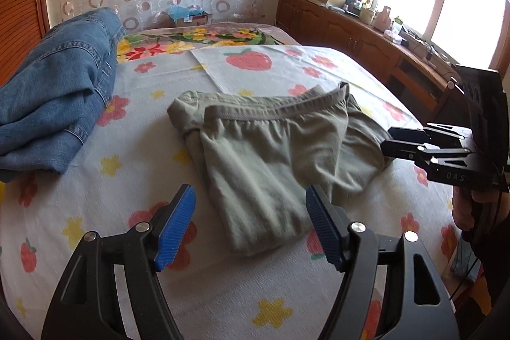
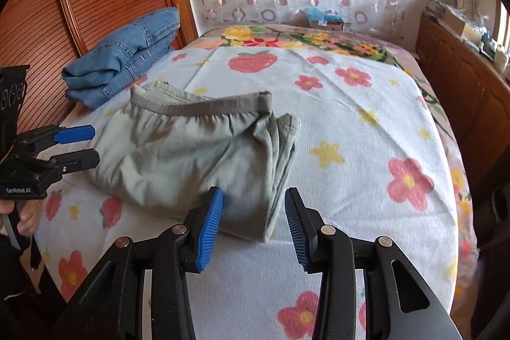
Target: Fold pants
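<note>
Your green pants (image 1: 271, 155) lie near the middle of the bed (image 1: 223, 292), already doubled into a compact bundle, waistband (image 1: 274, 110) at the far end and the folded bottom edge toward you; the long axis runs from you away toward the headboard side, slightly skewed. Your left gripper (image 1: 250, 228) hovers just above the near end, blue pads spread wide with nothing between them, and the bundle's near edge sits straight ahead between the fingers. Your right gripper (image 2: 253, 227) is likewise spread and empty, hanging over the near right corner of the bundle, where the stacked fabric edges (image 2: 280, 161) show as layers. Seen from the left camera, the right gripper (image 1: 387, 141) points in at the right flank of the pants, close beside the cloth; contact cannot be told. Both tools look about equally near, left to the near edge, right to the right side, so a further fold would likely carry the near end away from you toward the waistband. Folded blue jeans (image 1: 54, 104) sit well apart at the far left, by the wooden panel. Writing: the right tool's body reads "DAS" (image 1: 455, 176); the left tool's body, seen from the right camera, carries small white lettering (image 2: 18, 190), roughly "GenRobot.AI", too small to be sure
</note>
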### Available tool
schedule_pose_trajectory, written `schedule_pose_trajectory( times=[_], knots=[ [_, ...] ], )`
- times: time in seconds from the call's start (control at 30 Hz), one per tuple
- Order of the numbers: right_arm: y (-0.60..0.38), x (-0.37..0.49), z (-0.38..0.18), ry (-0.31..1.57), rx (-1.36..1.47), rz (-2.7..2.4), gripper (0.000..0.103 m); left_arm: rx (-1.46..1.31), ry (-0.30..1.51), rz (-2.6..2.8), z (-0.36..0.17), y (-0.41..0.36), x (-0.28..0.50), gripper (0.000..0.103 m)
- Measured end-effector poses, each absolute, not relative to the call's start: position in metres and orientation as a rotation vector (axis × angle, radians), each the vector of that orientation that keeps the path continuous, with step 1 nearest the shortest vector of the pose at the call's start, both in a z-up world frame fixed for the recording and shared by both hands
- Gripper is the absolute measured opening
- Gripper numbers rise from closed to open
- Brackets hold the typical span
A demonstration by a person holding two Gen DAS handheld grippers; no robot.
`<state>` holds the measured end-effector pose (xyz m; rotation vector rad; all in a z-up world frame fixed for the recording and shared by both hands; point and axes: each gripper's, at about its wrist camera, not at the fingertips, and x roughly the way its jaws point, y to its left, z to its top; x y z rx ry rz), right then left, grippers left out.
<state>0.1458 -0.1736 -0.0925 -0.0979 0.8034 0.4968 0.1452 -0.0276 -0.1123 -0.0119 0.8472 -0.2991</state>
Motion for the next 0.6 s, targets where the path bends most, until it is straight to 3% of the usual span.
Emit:
schedule_pose_trajectory(
  times=[0.3, 0.4, 0.53, 0.6],
  knots=[
    [-0.1690, 0.1514, -0.0964, 0.831, -0.089, 0.517, 0.042, -0.012, 0.860, -0.302, -0.1165, -0.0284, 0.1404, 0.073],
    [-0.1654, 0.1524, -0.0974, 0.828, -0.107, 0.512, 0.036, -0.030, 0.857, -0.320, -0.1155, -0.0271, 0.1375, 0.073],
    [-0.1637, 0.1529, -0.0968, 0.821, -0.114, 0.515, 0.015, -0.020, 0.857, -0.318, -0.1175, -0.0288, 0.1364, 0.073],
    [-0.1635, 0.1517, -0.0959, 0.816, -0.113, 0.521, 0.012, -0.010, 0.860, -0.312, -0.1198, -0.0307, 0.1377, 0.066]
  ],
)
